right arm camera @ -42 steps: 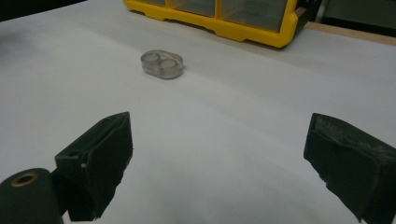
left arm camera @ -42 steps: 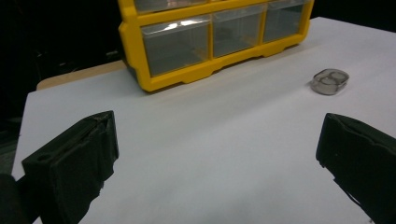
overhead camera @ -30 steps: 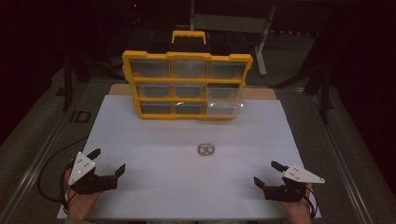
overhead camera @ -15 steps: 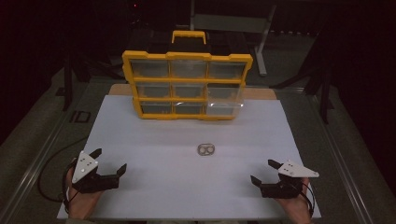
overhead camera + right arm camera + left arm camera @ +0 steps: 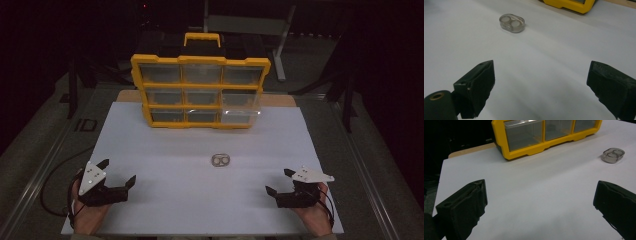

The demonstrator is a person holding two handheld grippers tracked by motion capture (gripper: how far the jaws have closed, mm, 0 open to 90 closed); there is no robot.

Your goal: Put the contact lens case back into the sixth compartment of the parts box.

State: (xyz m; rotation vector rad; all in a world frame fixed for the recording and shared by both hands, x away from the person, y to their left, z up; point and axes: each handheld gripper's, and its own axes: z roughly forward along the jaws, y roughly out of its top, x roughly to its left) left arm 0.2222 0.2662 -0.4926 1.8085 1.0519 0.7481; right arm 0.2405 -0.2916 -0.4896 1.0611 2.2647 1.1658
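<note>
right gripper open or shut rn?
Open. In the right gripper view the right gripper has its two black jaws spread wide with bare white table between them, well short of the small clear case.

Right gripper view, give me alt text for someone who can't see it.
The right tongs stand wide open and empty over a white table, their two black jaws rising from the bottom corners. Ahead, at upper left, lies a small clear oval case with two round wells, apart from the tongs. A yellow organizer box edges the top.
</note>
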